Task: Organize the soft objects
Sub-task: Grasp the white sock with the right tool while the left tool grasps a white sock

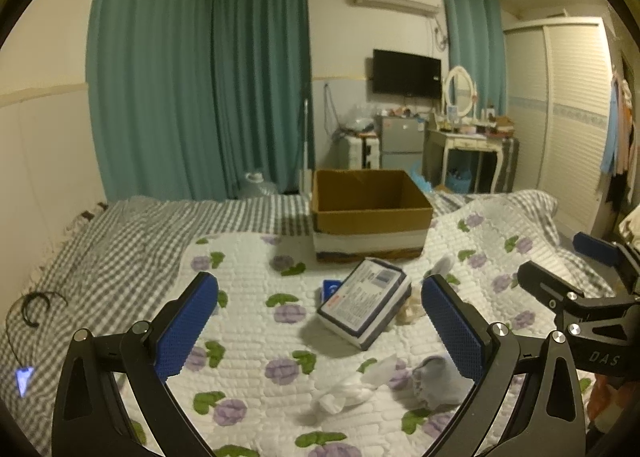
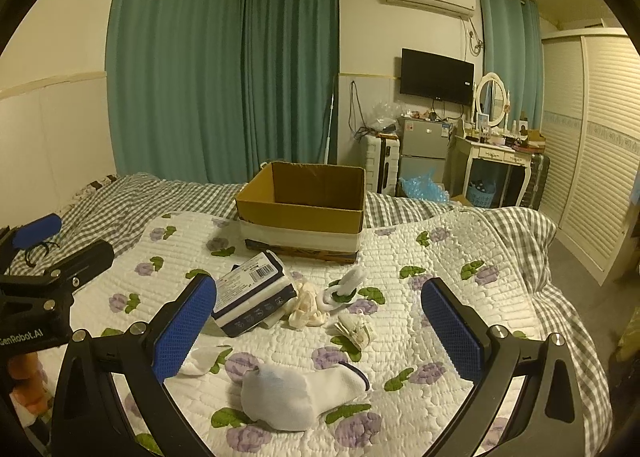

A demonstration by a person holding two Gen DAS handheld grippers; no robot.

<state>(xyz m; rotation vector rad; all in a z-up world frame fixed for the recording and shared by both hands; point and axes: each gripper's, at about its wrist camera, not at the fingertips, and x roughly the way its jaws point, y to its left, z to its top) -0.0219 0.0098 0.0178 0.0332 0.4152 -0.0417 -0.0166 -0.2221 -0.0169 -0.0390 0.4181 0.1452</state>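
An open cardboard box stands on the floral quilt at the far side of the bed. In front of it lie a wrapped white-and-navy package, a white sock, crumpled white cloth, a cream cloth, a white ring-shaped piece and a small folded cream item. My left gripper is open and empty above the quilt, short of the package. My right gripper is open and empty, above the white sock.
The bed has a floral quilt over a grey checked sheet. A black cable lies at the left. Beyond the bed are green curtains, a dressing table, a small fridge and a wardrobe.
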